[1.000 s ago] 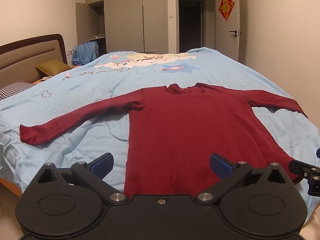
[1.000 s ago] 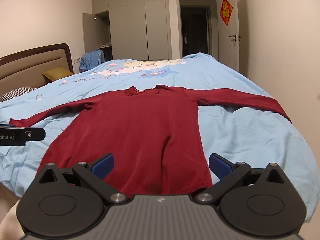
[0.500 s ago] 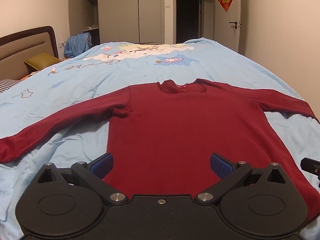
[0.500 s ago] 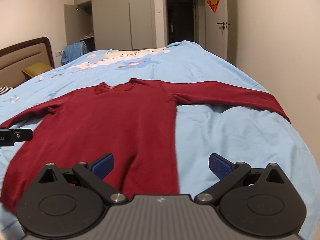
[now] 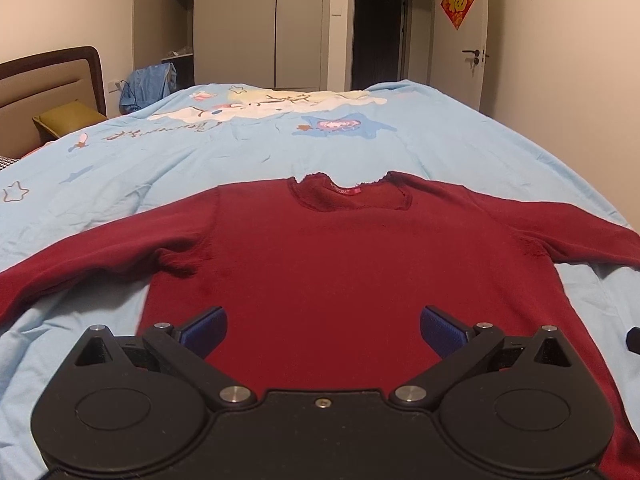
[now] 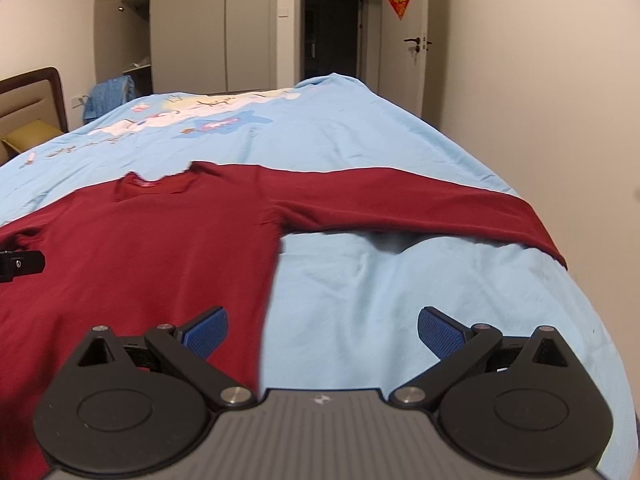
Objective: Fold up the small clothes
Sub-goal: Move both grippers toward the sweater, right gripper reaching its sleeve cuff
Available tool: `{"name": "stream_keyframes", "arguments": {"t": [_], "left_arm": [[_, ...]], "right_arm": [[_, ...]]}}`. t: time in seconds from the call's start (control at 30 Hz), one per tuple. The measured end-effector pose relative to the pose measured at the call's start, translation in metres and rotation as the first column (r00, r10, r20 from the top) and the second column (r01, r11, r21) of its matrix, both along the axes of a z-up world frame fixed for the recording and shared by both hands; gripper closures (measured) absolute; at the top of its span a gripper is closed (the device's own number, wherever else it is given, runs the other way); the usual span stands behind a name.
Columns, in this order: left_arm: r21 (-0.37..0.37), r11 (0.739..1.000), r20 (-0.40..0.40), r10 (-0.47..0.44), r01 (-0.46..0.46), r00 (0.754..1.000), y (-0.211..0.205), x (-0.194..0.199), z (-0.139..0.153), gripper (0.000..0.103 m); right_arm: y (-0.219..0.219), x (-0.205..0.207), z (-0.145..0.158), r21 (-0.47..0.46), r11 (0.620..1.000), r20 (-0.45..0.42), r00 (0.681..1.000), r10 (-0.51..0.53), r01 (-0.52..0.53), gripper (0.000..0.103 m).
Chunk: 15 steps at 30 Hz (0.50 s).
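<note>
A dark red long-sleeved sweater (image 5: pixel 320 264) lies flat on the light blue bedspread (image 5: pixel 280 140), neck away from me and both sleeves spread out sideways. My left gripper (image 5: pixel 323 330) hovers open over the lower body of the sweater, nothing between its blue pads. My right gripper (image 6: pixel 323 330) is open too, above the sweater's (image 6: pixel 140 248) right side seam; its left pad is over red cloth, its right pad over bare bedspread (image 6: pixel 400 280). The right sleeve (image 6: pixel 420 208) stretches toward the bed's right edge. A tip of the left gripper (image 6: pixel 20 266) shows at the right wrist view's left border.
A padded headboard (image 5: pixel 44 92) and an olive pillow (image 5: pixel 68 120) are at the far left. Blue clothing (image 5: pixel 148 88) hangs by an open wardrobe (image 5: pixel 176 28). A dark doorway (image 5: pixel 378 36) and a closed door (image 5: pixel 460 40) stand beyond the bed; a wall runs close along the right.
Both grippers have moved forward over the bed, so the sweater looks larger and nearer. The right gripper has also shifted right, from over the hem to the side seam. Both stayed open.
</note>
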<state>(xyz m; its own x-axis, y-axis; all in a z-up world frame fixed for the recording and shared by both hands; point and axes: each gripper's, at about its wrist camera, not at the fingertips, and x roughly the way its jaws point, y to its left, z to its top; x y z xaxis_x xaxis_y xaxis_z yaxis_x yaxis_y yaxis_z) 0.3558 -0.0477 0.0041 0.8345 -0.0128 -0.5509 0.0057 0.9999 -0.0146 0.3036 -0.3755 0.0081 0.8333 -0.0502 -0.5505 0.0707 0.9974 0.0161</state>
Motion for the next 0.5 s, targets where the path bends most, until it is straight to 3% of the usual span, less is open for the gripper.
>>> {"name": "stream_keyframes", "arguments": {"t": [0.27,0.5], "left_arm": [[-0.014,1.0,-0.023,-0.009,0.009,1.0,-0.02,0.055,-0.026,0.001],[-0.021,1.0,-0.047,-0.009,0.008,0.999,-0.025,0.074,-0.049,0.001]], "right_arm": [[-0.038,0.043,-0.014,-0.024,0.998,-0.007,0.998,-0.063,0.063,0.0],[-0.066,0.076,-0.022,-0.033,0.993,-0.001,0.994,-0.11,0.11,0.0]]}}
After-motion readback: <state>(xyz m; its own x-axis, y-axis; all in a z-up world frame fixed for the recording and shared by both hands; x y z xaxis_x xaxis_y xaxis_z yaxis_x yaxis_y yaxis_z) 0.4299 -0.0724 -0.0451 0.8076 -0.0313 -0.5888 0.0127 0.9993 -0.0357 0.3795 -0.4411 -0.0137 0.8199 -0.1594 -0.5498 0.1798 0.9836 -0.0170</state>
